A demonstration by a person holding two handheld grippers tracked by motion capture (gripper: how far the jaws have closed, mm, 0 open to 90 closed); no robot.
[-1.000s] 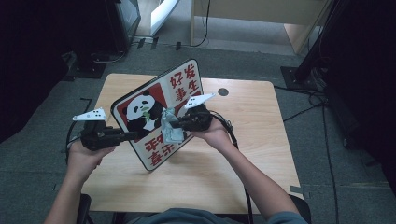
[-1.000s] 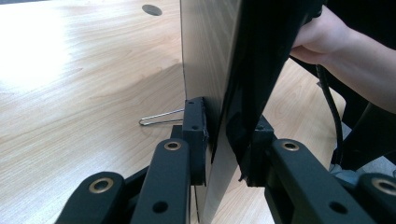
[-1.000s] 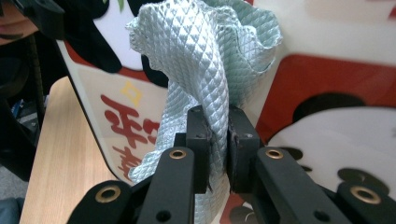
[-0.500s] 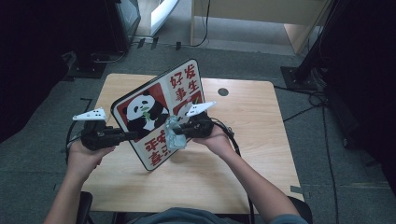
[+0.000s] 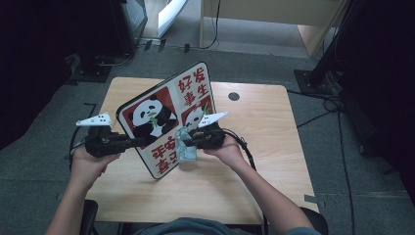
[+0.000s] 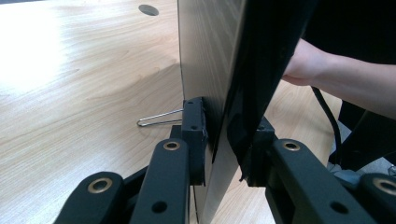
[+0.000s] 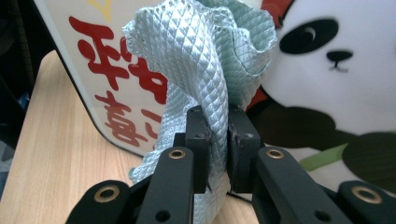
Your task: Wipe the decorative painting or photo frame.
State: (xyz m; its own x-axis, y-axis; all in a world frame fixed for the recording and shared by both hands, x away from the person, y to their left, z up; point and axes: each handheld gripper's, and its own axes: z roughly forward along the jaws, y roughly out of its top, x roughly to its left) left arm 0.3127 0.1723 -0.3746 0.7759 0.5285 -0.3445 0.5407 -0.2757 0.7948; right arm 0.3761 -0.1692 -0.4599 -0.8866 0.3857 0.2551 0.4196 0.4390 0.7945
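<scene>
Wiping job on the panda board [image 5: 166, 117]. Left gripper [image 5: 139, 142] clamped tight on board's left edge, jaws nearly closed with only the board's thickness between them, seen edge-on in left gripper view [image 6: 219, 84]. Board propped upright and tilted on tabletop [image 5: 254, 147], bottom corner resting on the wood, printed face toward the person. Right gripper [image 5: 188, 142] pinched shut on a pale green cloth [image 5: 185, 147], jaws almost fully closed on the bunched fabric; quilted weave clear in right gripper view [image 7: 210, 70], rest of cloth spilling up over the jaws and against the board face. Change since a second ago: cloth and right gripper now lower on the board, off the mid face near the small panda and down beside the red lettering at the board's lower right edge; left gripper and board position unchanged. Reads as a downward wipe stroke nearly run out, cloth close to the board's bottom edge and tabletop. Upper half of board, near the top characters, well apart from the cloth. Probable next need: lift and reset higher or further across for another pass. Risk: pressure low on a tilted board could pivot it around the left clamp. Wire clip [image 6: 159, 117] lying on tabletop behind board, just beside left jaws, purpose unclear.
</scene>
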